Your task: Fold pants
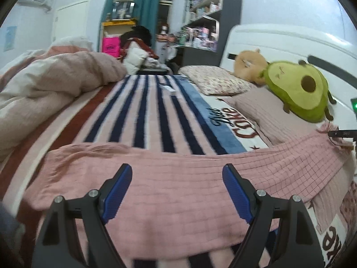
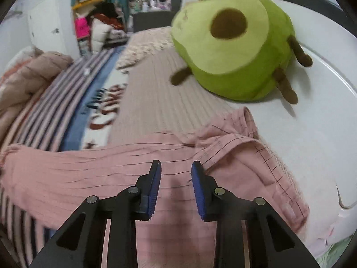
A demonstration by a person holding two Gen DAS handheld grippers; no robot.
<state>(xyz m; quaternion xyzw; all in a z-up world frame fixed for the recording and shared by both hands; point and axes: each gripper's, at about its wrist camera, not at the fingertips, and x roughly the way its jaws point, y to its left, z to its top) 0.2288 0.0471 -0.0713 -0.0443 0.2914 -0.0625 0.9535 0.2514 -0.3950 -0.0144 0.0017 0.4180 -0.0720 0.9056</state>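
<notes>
Lying flat across the bed [image 1: 156, 111], the pink pants [image 1: 178, 178] look soft and limp (waistband toward 3 o'clock); left gripper [image 1: 176, 174] gapes wide, right gripper [image 2: 176, 167] narrower, both empty; grasp the hems.

The pants [image 1: 178, 178] lie across the blanket [image 1: 151, 111], the avocado plush [image 2: 232, 44] on the pillow [image 2: 160, 93] behind.
</notes>
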